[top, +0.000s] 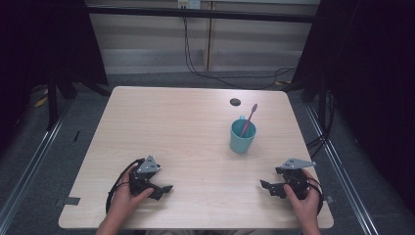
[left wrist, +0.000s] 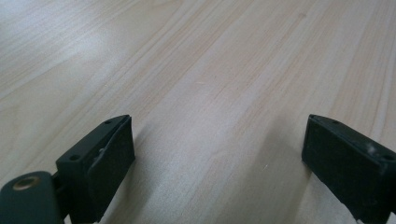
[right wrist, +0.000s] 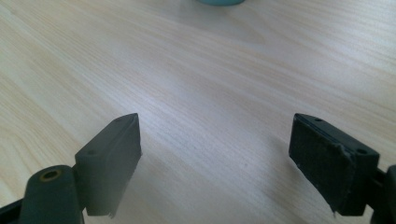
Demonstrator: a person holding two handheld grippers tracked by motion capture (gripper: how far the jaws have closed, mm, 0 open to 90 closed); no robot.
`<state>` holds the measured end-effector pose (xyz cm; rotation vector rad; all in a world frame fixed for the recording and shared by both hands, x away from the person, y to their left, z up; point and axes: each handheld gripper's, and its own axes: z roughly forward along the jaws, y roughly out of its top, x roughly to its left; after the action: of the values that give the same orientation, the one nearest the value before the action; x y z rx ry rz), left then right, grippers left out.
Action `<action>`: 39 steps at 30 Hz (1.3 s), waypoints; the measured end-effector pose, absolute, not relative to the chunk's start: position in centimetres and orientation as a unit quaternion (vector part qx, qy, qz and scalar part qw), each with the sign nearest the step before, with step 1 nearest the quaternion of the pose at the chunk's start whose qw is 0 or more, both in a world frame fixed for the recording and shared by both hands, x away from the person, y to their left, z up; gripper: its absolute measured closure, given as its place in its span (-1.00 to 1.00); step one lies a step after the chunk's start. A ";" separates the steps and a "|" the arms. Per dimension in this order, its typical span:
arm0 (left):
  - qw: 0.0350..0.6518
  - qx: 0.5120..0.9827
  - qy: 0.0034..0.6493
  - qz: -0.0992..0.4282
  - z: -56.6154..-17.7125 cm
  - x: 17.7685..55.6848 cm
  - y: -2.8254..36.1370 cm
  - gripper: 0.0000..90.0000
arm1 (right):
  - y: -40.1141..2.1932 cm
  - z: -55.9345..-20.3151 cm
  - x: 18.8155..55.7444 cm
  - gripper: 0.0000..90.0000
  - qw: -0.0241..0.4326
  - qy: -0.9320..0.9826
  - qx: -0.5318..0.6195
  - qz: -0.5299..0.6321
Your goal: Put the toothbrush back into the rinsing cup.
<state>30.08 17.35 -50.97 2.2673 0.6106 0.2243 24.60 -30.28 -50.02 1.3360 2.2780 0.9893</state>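
A teal cup (top: 242,136) stands upright right of the table's middle, with a pink toothbrush (top: 249,119) leaning in it, head up. The cup's base (right wrist: 220,2) peeks in at the top edge of the right gripper view. My left gripper (top: 165,190) rests near the front left of the wooden table (top: 186,117), held by a hand, and points right. Its jaws stand wide apart over bare wood (left wrist: 217,140). My right gripper (top: 265,187) rests near the front right, points left, and is also open with nothing between its jaws (right wrist: 215,154).
A small dark round hole (top: 235,102) sits in the tabletop behind the cup. Black cables hang from the back wall to the floor beyond the table. Dark frame posts stand at both sides. Grey floor surrounds the table.
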 end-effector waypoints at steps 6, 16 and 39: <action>0.382 0.889 0.239 0.087 -51.0 30.1 17.4 -0.80 | -30.4 -50.5 24.4 -0.61 0.163 0.806 0.462 0.332; 0.381 0.888 0.239 0.088 -51.0 30.1 17.3 -0.80 | -30.6 -50.7 24.1 -0.63 0.172 0.812 0.449 0.331; 0.381 0.889 0.239 0.087 -51.0 30.0 17.4 -0.80 | -31.1 -51.1 24.2 -0.72 0.172 0.811 0.436 0.350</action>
<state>30.03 17.41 -50.95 2.2694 0.6093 0.2229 24.17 -31.07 -51.10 1.2360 2.3021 0.9940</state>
